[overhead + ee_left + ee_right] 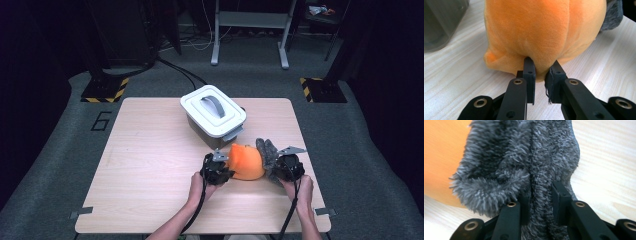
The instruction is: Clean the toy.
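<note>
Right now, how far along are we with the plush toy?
Done: both grips look set. The left gripper pinches the orange plush, the right gripper its grey fuzzy part. In hand: the toy, low over the table. Left: the white box is lidded.

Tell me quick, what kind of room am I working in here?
Probably a lab or recording bay: a lone wooden table on grey carpet, hazard-striped stand bases, and loose cables across the floor.

High cam looks down/fwd; tongs cams close-up; all share orange plush (246, 162).
</note>
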`<state>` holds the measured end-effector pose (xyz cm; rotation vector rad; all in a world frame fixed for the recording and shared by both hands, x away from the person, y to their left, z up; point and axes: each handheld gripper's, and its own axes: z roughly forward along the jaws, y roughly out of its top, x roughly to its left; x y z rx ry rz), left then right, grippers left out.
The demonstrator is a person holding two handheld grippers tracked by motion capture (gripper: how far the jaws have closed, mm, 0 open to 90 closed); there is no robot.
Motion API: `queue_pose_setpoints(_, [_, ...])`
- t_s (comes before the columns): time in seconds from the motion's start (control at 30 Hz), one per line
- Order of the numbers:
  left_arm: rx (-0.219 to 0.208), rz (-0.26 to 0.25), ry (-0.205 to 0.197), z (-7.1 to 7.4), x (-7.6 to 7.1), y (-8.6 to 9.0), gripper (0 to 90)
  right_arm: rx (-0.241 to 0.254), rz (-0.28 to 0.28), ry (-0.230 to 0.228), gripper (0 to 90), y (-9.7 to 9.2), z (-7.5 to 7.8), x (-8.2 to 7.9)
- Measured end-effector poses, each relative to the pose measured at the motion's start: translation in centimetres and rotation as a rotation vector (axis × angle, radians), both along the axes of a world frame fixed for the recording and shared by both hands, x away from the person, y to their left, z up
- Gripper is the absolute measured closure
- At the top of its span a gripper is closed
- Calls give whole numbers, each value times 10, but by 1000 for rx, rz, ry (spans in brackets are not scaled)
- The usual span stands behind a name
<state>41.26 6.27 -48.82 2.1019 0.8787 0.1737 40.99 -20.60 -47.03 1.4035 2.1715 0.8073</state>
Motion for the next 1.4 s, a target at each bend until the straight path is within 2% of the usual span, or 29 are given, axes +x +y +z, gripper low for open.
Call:
queue_pose_setpoints(0.2, [2,-3,-2,0,1,0,793,-16,-12,49,715,-3,-14,6])
queue_pose_setpoints(0.33, [-3,0,2,0,1,1,792,-15,-20,45,715,-7,-10,5])
queue_pose_setpoints(0.47, [0,-1,6,0,2,1,792,-3,-36,-11,716,-12,8,-2])
queue_pose_setpoints(0.53, [1,0,5,0,2,1,792,7,-25,-48,715,-13,19,-7])
queue_pose_setpoints(0.57, [1,0,5,0,2,1,792,7,-25,-48,715,-13,19,-7])
queue_pose_setpoints(0.6, [6,-1,0,1,2,0,792,20,-4,-91,715,-13,32,-12])
queue_pose_setpoints(0.67, [6,-3,2,1,2,0,792,21,3,-120,715,-9,41,-16])
queue_pose_setpoints(0.7, [5,-2,4,1,2,-1,791,31,29,-139,715,-6,46,-18])
queue_pose_setpoints(0.8, [4,-1,2,1,2,-1,791,34,59,-150,715,3,55,-21])
queue_pose_setpoints(0.83, [3,-3,2,1,1,-2,790,39,68,-151,715,7,54,-20])
queue_pose_setpoints(0.9, [7,-8,-3,1,2,-1,787,20,88,-118,715,16,50,-15])
queue_pose_setpoints(1.0, [2,-10,-15,0,2,-1,770,-8,77,-86,717,24,38,-9])
queue_pose_setpoints(1.07, [-7,-15,-24,0,1,0,746,8,73,-87,717,22,35,-7])
queue_pose_setpoints(1.17, [-6,-18,-30,0,0,0,664,12,67,-88,717,20,34,-5])
queue_pose_setpoints(1.2, [6,-14,-50,0,0,1,618,10,60,-89,717,20,33,-5])
queue_pose_setpoints(1.27, [7,-11,-59,-1,-2,1,582,10,65,-87,717,19,33,-4])
queue_pose_setpoints(1.33, [39,-11,-69,-2,-2,1,540,11,59,-84,717,19,33,-3])
queue_pose_setpoints(1.4, [45,-2,-70,-3,-2,2,505,7,57,-85,717,19,34,-3])
